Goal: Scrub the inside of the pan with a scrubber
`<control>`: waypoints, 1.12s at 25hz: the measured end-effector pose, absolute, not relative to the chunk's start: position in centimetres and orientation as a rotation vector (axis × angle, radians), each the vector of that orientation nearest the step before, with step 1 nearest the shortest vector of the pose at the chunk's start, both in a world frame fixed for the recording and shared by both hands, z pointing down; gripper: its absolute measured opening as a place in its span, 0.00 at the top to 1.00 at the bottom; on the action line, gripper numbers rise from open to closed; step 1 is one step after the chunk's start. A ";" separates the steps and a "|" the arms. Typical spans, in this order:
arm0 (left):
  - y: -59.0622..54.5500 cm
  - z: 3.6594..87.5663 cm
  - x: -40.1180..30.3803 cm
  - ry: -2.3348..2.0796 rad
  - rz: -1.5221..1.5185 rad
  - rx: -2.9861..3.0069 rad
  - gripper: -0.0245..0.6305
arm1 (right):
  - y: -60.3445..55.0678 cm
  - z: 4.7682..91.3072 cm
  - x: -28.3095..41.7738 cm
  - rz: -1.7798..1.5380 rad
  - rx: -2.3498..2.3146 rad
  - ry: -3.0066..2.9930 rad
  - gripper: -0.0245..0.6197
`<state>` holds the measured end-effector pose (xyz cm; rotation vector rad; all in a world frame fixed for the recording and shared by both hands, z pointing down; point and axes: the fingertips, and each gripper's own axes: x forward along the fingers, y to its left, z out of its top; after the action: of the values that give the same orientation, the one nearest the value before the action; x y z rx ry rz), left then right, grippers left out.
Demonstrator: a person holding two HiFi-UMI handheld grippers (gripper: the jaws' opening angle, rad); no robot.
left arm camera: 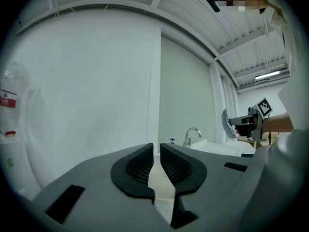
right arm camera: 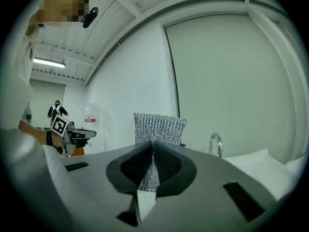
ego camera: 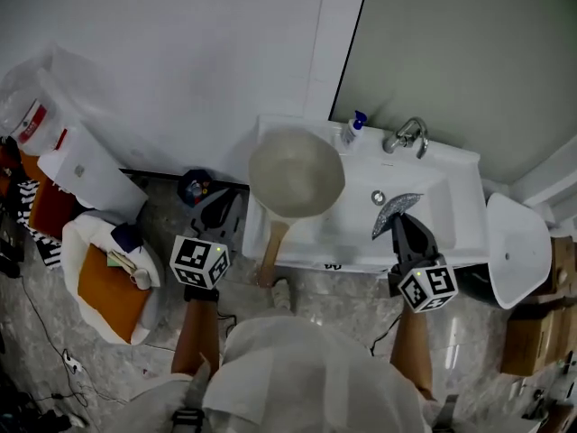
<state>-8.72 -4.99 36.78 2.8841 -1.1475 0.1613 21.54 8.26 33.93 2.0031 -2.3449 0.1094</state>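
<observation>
While the round, pale grey-beige pan (ego camera: 296, 171) lay at the left end of the white rectangular sink (ego camera: 455, 206), its light wooden handle (ego camera: 273, 249) reached out over the sink's front edge, towards the person. Neither gripper touched the pan. In the head view I could not tell whether its hollow side faced up.

The silvery, woven metallic scrubber (ego camera: 395, 211) (right arm camera: 159, 127) was pinched in the right gripper (ego camera: 403, 228) (right arm camera: 152, 151). The jaws were closed tight on its lower part, so the cloth bunched between the pads and fanned out wide above them. It hung over the basin near the front edge, right of the pan and apart from it, just in front of the round metal drain (ego camera: 379, 198). The scrubber also showed far off at the right of the left gripper view (left arm camera: 225, 123).

The left gripper (ego camera: 216, 207) (left arm camera: 156, 153) was beside the sink's left edge, off the sink and over the floor. Its jaws stood all but together, with only a thin slit between the pads and nothing in it.

At the sink's back edge stood a curved chrome tap (ego camera: 407, 136) (left arm camera: 191, 134) (right arm camera: 216, 143). Just left of it, near the pan's far rim, was a small clear bottle with a blue pump top (ego camera: 352, 130).

Further out, a white rounded lidded bin (ego camera: 517, 251) stood just beyond the sink's right end, with a brown cardboard box (ego camera: 532, 332) past it. On the mottled floor to the left lay a white bag holding something orange (ego camera: 110, 291).
</observation>
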 end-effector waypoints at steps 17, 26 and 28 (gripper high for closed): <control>-14.1 48.5 -6.8 -1.117 0.500 2.653 0.74 | -12.7 44.6 14.8 0.290 1.504 -2.381 0.94; -16.5 54.0 -5.8 -1.195 0.697 2.481 0.71 | -20.8 48.4 8.6 0.328 1.192 -2.463 0.94; -17.0 54.9 -5.6 -1.198 0.716 2.445 0.69 | -22.0 48.7 6.3 0.335 1.115 -2.495 0.94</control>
<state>-5.62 -16.95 54.89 2.4447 -1.1979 0.7163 6.32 -22.04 48.70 1.1151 -2.4953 0.3352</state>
